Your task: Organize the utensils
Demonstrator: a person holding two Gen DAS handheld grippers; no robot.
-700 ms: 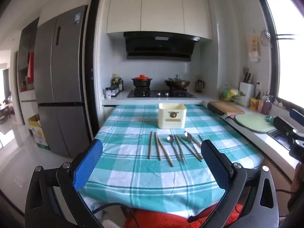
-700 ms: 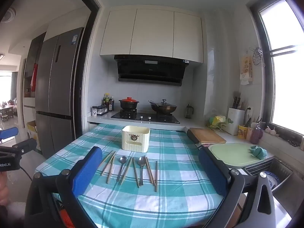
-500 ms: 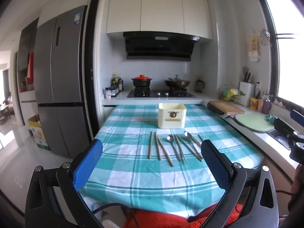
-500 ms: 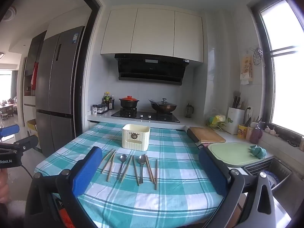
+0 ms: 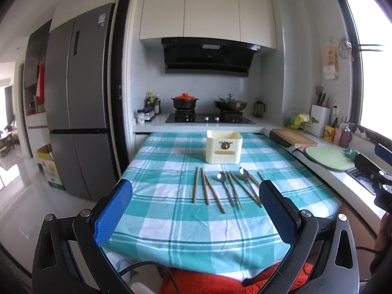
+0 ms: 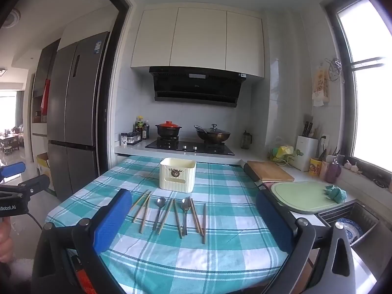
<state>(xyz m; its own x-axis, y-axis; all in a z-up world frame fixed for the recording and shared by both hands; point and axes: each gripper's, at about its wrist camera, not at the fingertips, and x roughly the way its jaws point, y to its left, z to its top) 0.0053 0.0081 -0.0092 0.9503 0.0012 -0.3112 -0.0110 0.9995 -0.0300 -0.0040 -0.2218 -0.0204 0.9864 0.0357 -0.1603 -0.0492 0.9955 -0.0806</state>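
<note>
The left claw hangs level at the bottom of its frame, blue pads spread wide with nothing between them, short of the near edge of the table. The right claw is likewise spread wide and empty at the bottom of its frame, held slightly higher over the table's near edge. Framed between the pads in both views, the chopsticks and two spoons lie in a loose row on the checked cloth at frame centre. Just beyond them stands a cream holder, upright. The stove sits further back, upper centre.
</note>
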